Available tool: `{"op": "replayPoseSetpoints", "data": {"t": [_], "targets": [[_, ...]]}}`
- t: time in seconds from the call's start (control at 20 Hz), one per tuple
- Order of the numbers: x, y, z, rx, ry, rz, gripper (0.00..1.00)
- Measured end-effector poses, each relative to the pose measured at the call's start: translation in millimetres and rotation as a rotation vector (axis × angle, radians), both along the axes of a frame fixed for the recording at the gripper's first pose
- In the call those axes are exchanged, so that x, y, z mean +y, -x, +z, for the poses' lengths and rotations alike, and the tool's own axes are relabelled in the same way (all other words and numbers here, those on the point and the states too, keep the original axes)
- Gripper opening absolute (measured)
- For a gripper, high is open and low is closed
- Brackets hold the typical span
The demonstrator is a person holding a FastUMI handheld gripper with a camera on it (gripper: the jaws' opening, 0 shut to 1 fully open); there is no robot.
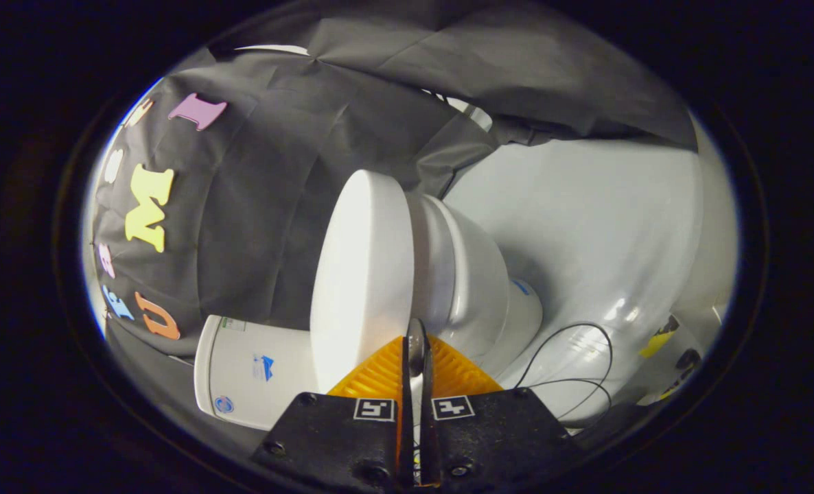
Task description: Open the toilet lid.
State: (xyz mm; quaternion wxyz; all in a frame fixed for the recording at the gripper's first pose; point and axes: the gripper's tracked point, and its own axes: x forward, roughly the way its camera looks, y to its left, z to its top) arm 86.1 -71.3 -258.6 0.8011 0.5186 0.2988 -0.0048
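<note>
The view is rolled onto its side. A white toilet stands ahead, its lid [362,274] lying flat and closed on the seat [429,261] above the bowl [479,288]. The cistern [256,370] sits behind the lid against the black cloth wall. My gripper [418,343] is shut, its two fingers held close together with only a thin slit between them. The fingertips [409,350] sit right at the lid's front edge, at the seam where lid meets seat. I cannot tell whether they touch the lid; nothing is clamped between them.
A glossy white floor [606,226] spreads around the toilet's base. Thin black cables [589,357] loop across it near the gripper body, and a yellow tape mark [657,342] lies further out. Black cloth wall [276,171] hangs close behind the toilet.
</note>
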Motion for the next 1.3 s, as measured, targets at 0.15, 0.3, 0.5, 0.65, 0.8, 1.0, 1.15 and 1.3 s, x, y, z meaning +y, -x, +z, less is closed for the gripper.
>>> {"op": "replayPoseSetpoints", "data": {"t": [0.15,0.3,0.5,0.65,0.8,1.0,1.15,1.3], "targets": [[5.4,-0.4,23.4,-0.030,0.038,0.018,0.07],[8.5,-5.3,36.4,-0.066,0.075,0.038,0.07],[12.6,-4.1,51.8,-0.100,0.144,0.059,0.07],[16.2,-5.3,67.1,-0.129,0.149,0.062,0.07],[20.4,-4.4,80.4,-0.161,0.186,0.076,0.07],[26.3,-7.2,97.7,-0.192,0.225,0.085,0.07],[32.1,-7.5,110.4,-0.212,0.239,0.086,0.07],[37.0,-5.8,120.4,-0.227,0.268,0.089,0.07]]}}
